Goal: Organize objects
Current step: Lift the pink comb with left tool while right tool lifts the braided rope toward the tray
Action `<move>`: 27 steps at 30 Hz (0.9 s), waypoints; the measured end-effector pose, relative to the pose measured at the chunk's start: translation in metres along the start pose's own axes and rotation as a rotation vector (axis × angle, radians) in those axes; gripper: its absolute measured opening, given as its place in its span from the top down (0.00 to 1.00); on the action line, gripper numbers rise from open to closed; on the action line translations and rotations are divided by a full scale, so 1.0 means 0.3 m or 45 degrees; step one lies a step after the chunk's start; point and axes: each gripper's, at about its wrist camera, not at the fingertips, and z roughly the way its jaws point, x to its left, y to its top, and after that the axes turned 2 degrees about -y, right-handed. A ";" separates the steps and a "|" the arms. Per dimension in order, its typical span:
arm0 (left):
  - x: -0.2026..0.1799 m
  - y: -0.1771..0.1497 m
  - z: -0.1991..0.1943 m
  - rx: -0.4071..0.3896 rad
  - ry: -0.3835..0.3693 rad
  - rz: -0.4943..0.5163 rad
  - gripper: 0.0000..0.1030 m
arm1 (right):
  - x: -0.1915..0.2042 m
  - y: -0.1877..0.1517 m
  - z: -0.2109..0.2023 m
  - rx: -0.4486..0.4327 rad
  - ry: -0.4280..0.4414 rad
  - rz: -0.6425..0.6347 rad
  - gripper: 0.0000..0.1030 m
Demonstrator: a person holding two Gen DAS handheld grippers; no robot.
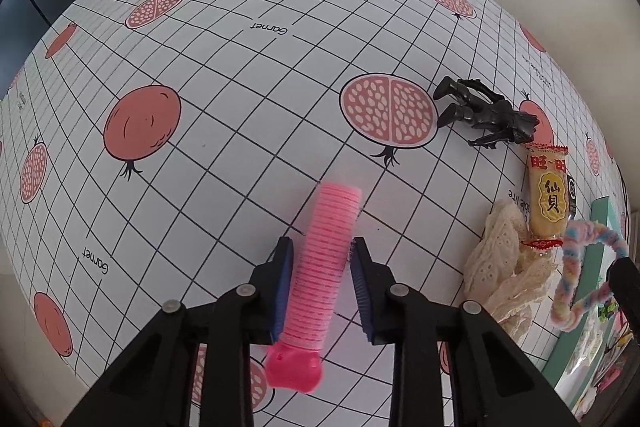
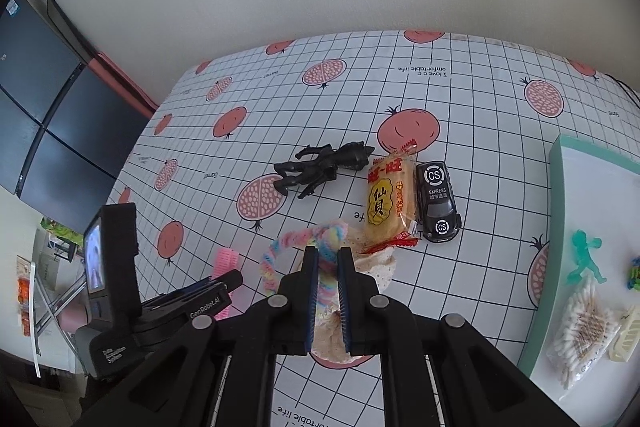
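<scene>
The left hand-held gripper [image 1: 322,259] pressed its ribbed blue pads against a pink, bristly cylindrical hair roller [image 1: 320,263] lying on the glossy, pomegranate-printed worktop [image 1: 240,99]. The right hand-held gripper [image 2: 328,263] was closed tight on a fuzzy pastel chenille loop [image 2: 298,249], above a cream lace cloth [image 2: 378,263]. Beside them lay a crinkly rice-cracker packet [image 2: 390,203] and a black plastic figure [image 2: 320,167].

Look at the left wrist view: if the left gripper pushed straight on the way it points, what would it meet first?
Probably the tablecloth. The left gripper points steeply down with its fingers shut on the pink hair roller, so the roller likely touches first.
</scene>
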 end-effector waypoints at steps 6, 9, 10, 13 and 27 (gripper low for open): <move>0.036 0.005 -0.030 -0.015 -0.047 -0.026 0.75 | 0.002 0.008 -0.029 -0.025 0.011 -0.003 0.90; 0.070 0.008 -0.076 -0.070 -0.091 -0.046 0.75 | 0.002 0.014 -0.046 -0.040 0.014 -0.004 0.90; 0.073 0.015 -0.102 -0.097 -0.099 -0.045 0.75 | 0.002 0.016 -0.054 -0.047 0.014 -0.006 0.90; 0.084 0.023 -0.169 -0.153 -0.131 -0.047 0.75 | 0.001 0.020 -0.076 -0.065 0.015 -0.012 0.90; -0.025 0.099 -0.289 -0.300 -0.221 -0.016 0.75 | -0.065 0.030 -0.152 -0.104 -0.020 -0.007 0.90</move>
